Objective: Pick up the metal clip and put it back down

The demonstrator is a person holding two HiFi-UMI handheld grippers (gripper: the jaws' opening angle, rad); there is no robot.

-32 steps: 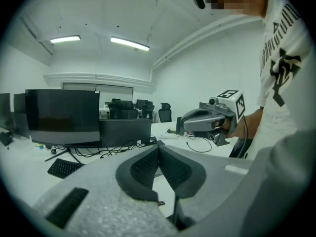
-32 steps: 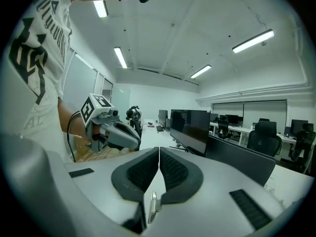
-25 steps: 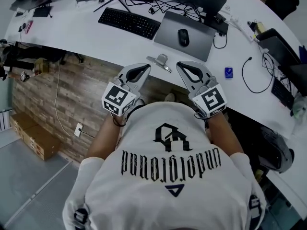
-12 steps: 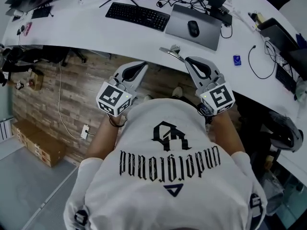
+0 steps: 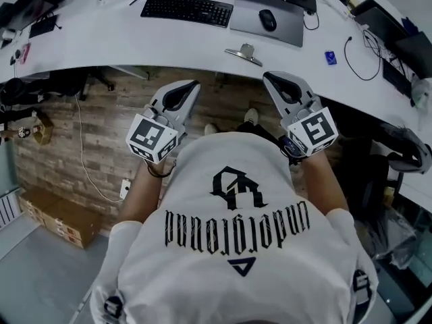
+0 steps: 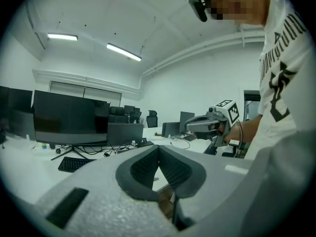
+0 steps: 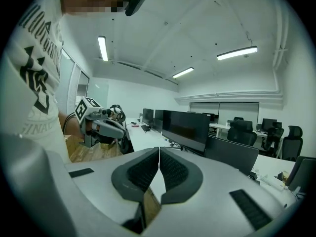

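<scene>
**Clip at tabletop edge, both grippers held back empty**

Metal clip [image 5: 244, 52] is seen lying flat on the white tabletop [image 5: 135, 39], close to its near edge and just in front of the grey mat [image 5: 251, 23] that carries the mouse [image 5: 268, 20]. It is touched by nothing.

The left gripper [image 5: 191, 85] and the right gripper [image 5: 271, 78] are held close to the person's chest, over the wooden floor [image 5: 94, 133] and short of the tabletop edge. Both are pointed forward and slightly inward. This reads as a resting or ready pose, not a reach: neither gripper is brought over the work surface.

In the left gripper view the fingers [image 6: 145, 169] are pressed together at their tips with nothing between them. The right gripper view shows the same: its fingers [image 7: 173, 172] are clenched on each other and nothing is gripped.

The clip is placed ahead of both grippers, well apart from each, and roughly between the lines along which they point, somewhat nearer the right one. It appears in neither gripper view between the fingers.

No grasp is judged to be under way. From how the clip lies, it cannot be told whether a pick is yet to be made or the put-down is already done.
</scene>
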